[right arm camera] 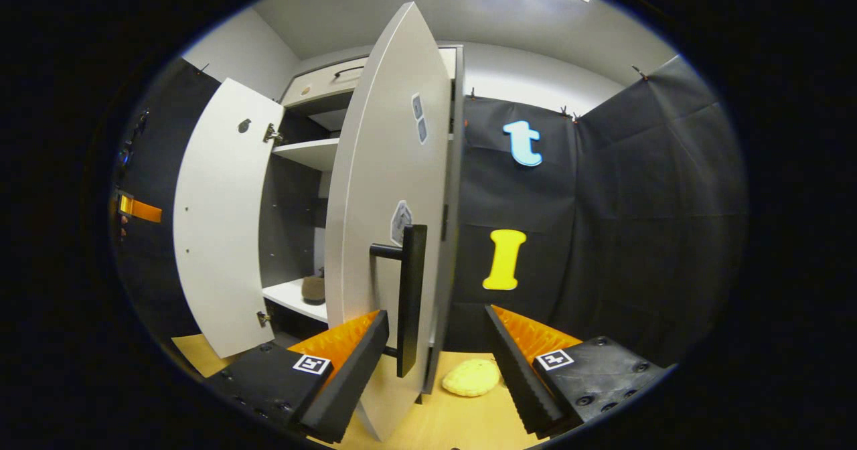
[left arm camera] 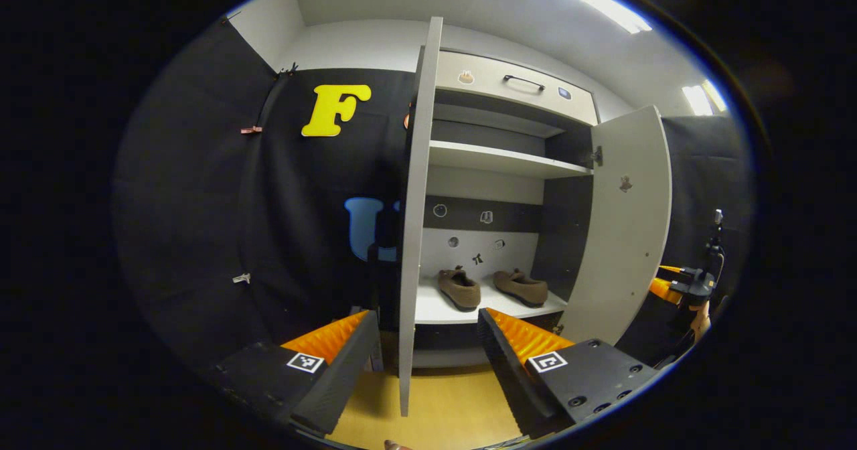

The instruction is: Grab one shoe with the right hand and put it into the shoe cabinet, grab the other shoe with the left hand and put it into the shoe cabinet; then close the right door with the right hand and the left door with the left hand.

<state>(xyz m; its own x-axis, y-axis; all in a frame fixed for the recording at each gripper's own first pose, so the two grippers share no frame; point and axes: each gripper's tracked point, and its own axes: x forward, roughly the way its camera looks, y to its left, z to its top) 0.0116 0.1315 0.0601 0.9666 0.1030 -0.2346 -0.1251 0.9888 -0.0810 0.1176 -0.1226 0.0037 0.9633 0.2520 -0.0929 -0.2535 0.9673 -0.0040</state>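
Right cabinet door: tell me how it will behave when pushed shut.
The right cabinet door looks a stiff flat panel on hinges, so it should swing, not flex. Pushed near its black bar handle, far from the hinges, it probably moves easily.

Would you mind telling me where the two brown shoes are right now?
In the left gripper view, both brown shoes sit side by side on the cabinet's lower white shelf, between the two open doors; neither gripper touches them.
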